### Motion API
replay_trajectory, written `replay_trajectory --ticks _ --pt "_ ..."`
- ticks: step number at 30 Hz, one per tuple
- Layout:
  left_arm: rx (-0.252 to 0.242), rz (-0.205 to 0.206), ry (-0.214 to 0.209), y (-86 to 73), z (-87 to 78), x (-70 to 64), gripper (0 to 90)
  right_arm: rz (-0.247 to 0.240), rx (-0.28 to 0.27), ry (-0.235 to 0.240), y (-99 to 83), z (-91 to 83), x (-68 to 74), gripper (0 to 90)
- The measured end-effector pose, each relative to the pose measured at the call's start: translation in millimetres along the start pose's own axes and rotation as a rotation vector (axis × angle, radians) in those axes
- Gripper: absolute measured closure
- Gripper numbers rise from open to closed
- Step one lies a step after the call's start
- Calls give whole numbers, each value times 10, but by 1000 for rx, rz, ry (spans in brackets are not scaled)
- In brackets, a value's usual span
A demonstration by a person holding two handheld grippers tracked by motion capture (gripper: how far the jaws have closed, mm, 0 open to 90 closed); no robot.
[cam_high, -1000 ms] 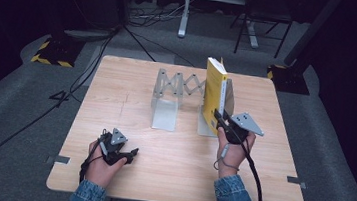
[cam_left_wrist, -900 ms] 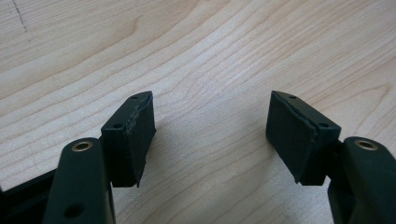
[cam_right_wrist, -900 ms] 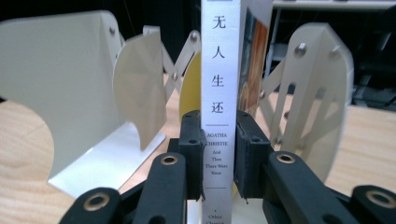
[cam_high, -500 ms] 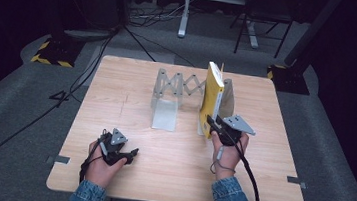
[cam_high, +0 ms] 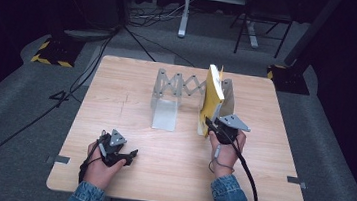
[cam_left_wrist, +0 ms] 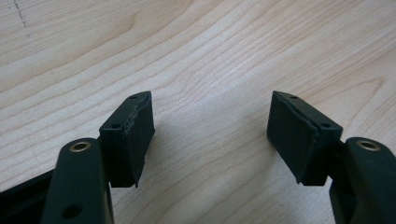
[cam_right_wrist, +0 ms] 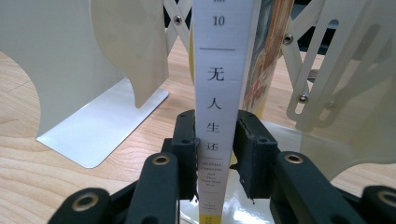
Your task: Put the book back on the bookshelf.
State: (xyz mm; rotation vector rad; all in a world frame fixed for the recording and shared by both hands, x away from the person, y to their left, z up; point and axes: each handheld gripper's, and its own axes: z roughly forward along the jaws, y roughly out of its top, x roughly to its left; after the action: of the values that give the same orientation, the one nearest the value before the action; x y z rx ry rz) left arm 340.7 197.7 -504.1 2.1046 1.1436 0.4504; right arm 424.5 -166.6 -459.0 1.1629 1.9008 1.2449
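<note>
**Right gripper clamps a yellow book upright in an extending metal bookend**

A pale wooden table (cam_high: 131,95) with fine, wavy grain sits in a dark room, seen from above. Two forearms in blue denim sleeves come in from the near edge.

Toward the far middle of the table stands a bookend rack (cam_high: 178,88) of thin, smooth, off-white sheet metal. It has two upright end plates with rounded edges, each on a flat foot, joined by a criss-cross scissor lattice held with small rivets.

A slim book (cam_high: 213,99) with a glossy yellow cover stands on end at the rack's right end plate, leaning slightly. In the right gripper view its white spine (cam_right_wrist: 219,93) carries the number 10 and a column of black Chinese characters above small print, with a yellow band at the foot.

The right gripper (cam_high: 212,125) has its two black, blocky jaws pressed against either side of the spine near its lower end, grasping the book. A grey three-cornered plate tops this gripper and a black cable trails from it.

The left gripper (cam_high: 130,154) rests near the table's front left, well apart from the rack. Its matte black jaws are spread wide, with bare wood between them.
</note>
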Motion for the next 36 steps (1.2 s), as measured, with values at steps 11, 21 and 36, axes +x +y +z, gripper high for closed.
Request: replay_trajectory --ticks 11,21,36 --pt "5 6 2 -111 -113 117 275 4 -20 -20 0 -161 -45 457" --pt "10 -4 8 -238 -239 214 250 -44 -30 54 109 -543 -89 365" --pt "18 20 -17 -305 -306 258 211 -81 6 120 52 -1078 -457 337"
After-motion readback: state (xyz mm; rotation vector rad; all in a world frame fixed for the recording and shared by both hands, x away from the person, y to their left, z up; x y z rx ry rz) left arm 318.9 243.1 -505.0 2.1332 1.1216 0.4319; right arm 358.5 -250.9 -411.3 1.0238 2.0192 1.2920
